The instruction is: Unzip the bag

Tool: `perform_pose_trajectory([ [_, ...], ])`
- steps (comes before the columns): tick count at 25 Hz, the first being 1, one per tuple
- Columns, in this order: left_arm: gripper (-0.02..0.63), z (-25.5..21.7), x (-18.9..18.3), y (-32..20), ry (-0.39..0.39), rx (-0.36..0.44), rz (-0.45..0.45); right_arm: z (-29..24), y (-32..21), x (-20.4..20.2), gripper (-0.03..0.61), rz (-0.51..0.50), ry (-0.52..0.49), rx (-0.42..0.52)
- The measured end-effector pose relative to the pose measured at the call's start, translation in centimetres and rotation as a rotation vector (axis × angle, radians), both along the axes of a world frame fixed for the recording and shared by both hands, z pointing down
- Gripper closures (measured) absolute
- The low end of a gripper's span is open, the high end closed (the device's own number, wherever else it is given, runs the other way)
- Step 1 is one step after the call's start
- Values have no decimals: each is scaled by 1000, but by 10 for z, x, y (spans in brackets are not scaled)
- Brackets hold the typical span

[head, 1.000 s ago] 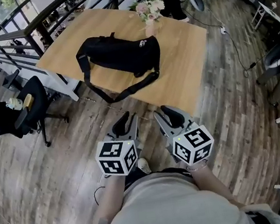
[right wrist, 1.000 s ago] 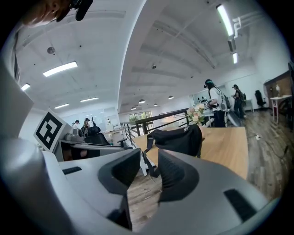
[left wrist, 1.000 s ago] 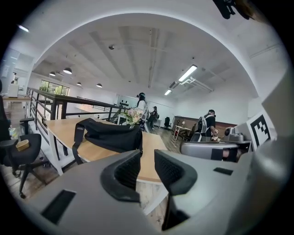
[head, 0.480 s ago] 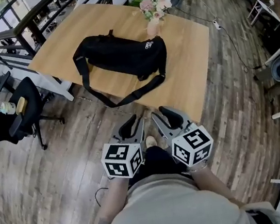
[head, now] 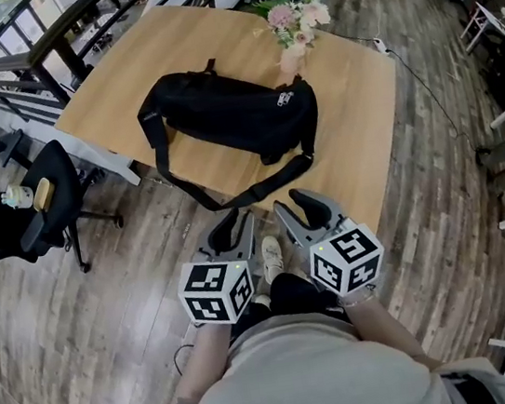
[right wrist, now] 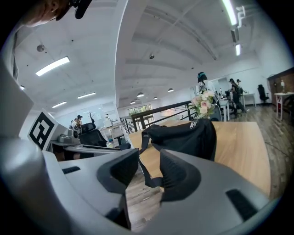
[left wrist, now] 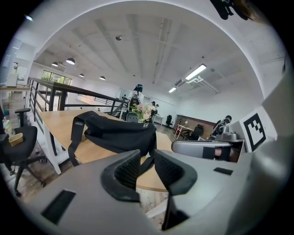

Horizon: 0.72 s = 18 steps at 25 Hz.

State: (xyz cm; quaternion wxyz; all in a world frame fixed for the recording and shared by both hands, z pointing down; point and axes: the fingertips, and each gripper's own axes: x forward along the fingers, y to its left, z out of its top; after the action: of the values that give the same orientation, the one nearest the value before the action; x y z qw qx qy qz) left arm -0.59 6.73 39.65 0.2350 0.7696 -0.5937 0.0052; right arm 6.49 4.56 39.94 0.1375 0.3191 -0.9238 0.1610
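**Item:** black bag [head: 230, 115], upper centre, lying on the wooden desk [head: 357, 143], its strap trailing over the near edge.
**Left tool** [head: 233, 220], lower centre: jaws partly spread, nothing between them.
**Right tool** [head: 291, 209], beside it: jaws have just been opening, empty.
**Step:** approach; both tools are well apart from the bag.
**Next, likely:** find the zip pull and steady the bag.
**Markings:** small white label [head: 286, 98] on the bag, illegible.

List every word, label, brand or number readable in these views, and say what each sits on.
No text here is legible.
On the black bag, a white logo: too small to read.
On the strap, small white print: blurred, unreadable.
On the left cube and right cube, square markers: black-and-white patterns, no letters.
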Motion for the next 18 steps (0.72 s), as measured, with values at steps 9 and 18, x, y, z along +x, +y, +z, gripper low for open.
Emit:
perform_pose_trajectory([
  [9,526,-14,-17,-82,-31,19,-16,-14,-93,-15,434,1,-64,21],
  [18,526,-16,4,-161,-22,22,42,-19,-159,16,434,77,-68,38],
])
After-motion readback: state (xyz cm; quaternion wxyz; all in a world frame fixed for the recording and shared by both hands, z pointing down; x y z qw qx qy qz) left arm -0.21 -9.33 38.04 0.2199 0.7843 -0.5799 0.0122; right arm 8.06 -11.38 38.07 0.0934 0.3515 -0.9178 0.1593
